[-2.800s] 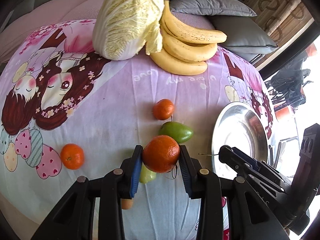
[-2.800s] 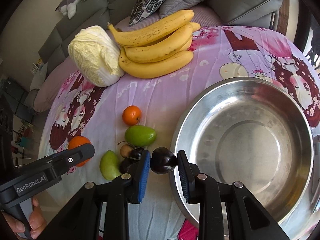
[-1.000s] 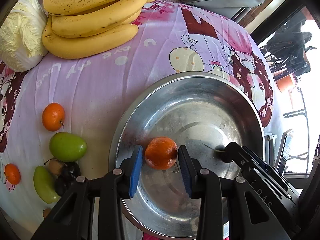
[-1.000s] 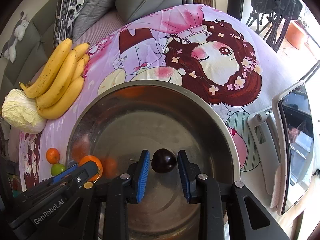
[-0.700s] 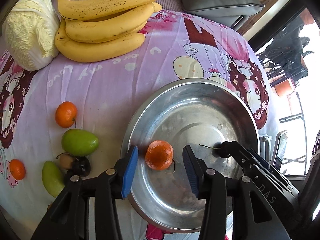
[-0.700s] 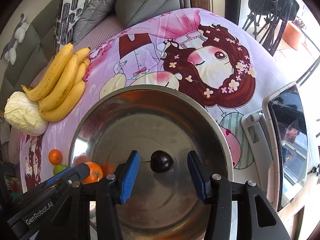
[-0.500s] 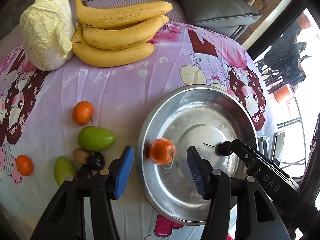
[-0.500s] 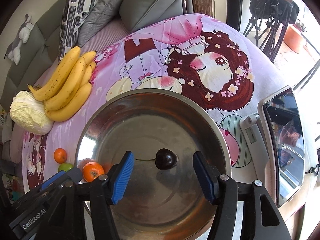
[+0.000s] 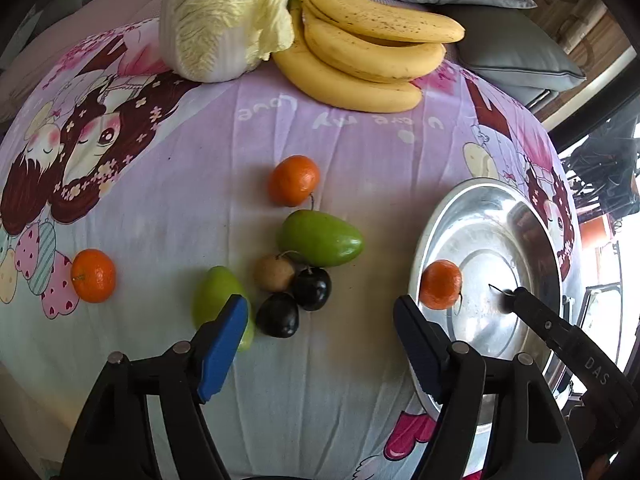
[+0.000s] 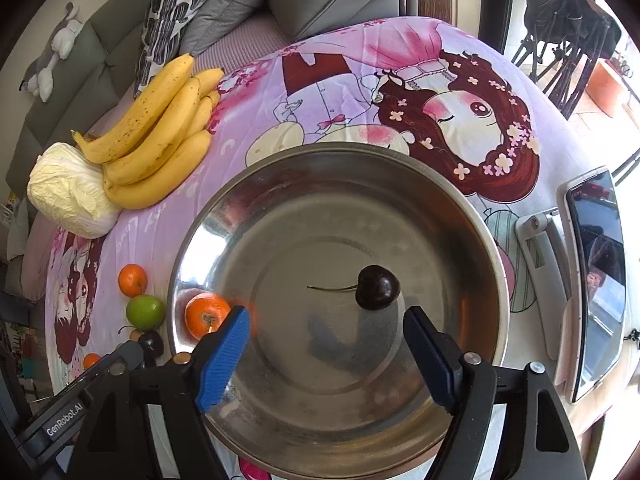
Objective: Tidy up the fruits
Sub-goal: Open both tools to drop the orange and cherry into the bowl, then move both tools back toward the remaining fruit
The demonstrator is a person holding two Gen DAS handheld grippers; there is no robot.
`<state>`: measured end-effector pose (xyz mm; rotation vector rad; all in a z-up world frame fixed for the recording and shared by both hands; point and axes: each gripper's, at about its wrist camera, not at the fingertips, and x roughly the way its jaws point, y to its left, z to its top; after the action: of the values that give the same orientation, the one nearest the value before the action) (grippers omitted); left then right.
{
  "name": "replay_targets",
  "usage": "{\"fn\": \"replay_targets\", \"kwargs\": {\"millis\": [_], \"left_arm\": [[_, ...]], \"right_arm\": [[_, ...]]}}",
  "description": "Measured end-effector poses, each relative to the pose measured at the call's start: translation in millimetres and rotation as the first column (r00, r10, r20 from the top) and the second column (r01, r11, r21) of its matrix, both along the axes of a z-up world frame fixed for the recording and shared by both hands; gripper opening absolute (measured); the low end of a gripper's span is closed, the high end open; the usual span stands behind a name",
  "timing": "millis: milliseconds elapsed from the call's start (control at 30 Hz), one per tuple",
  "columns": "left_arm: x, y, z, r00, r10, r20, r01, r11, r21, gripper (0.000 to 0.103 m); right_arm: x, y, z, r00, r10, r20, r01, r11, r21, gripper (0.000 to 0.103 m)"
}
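A steel bowl (image 10: 472, 224) holds a tangerine (image 10: 206, 315) at its left wall and a dark cherry (image 10: 377, 287) with a stem. My right gripper (image 10: 326, 340) is open and empty above the bowl's near side. My left gripper (image 9: 320, 332) is open and empty over the cloth, left of the bowl (image 9: 532, 240). Ahead of it lie two dark plums (image 9: 278, 314), a small brown fruit (image 9: 275, 273), two green fruits (image 9: 320, 239) and two tangerines (image 9: 294, 180) on the cloth. The bowl's tangerine (image 9: 440, 284) shows there too.
A bunch of bananas (image 9: 368, 52) and a napa cabbage (image 9: 224, 16) lie at the table's far side, before grey cushions (image 9: 516, 52). A phone on a stand (image 10: 596, 264) sits right of the bowl. The right gripper's body (image 9: 572, 356) reaches over the bowl.
Both grippers opened and let go: the tangerine and the cherry now lie in the bowl. My left gripper swung left, back over the loose fruits. My right gripper drew back a little.
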<state>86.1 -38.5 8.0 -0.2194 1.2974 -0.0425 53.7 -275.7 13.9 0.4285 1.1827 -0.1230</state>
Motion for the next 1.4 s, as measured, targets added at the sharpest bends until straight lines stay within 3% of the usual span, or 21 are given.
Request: {"fn": "replay_targets", "kwargs": {"millis": [100, 300, 567, 1400], "left_arm": [[0, 6, 0, 1.000, 0.015, 0.006, -0.015, 1.000, -0.006, 0.083], [-2, 12, 2, 0.999, 0.038, 0.029, -0.039, 0.999, 0.016, 0.091], [-5, 20, -1, 0.997, 0.080, 0.016, -0.081, 0.996, 0.039, 0.093], [-21, 73, 8, 0.984, 0.175, 0.032, -0.175, 0.984, 0.008, 0.094]], "right_arm": [[-1, 3, -1, 1.000, 0.011, 0.001, -0.011, 0.999, 0.038, 0.086], [-1, 4, 0, 1.000, 0.014, 0.001, -0.014, 1.000, 0.019, 0.087], [0, 13, 5, 0.998, 0.049, 0.028, -0.050, 0.999, 0.011, 0.101], [1, 74, 8, 0.977, 0.209, 0.041, -0.206, 0.976, -0.066, 0.101]]}}
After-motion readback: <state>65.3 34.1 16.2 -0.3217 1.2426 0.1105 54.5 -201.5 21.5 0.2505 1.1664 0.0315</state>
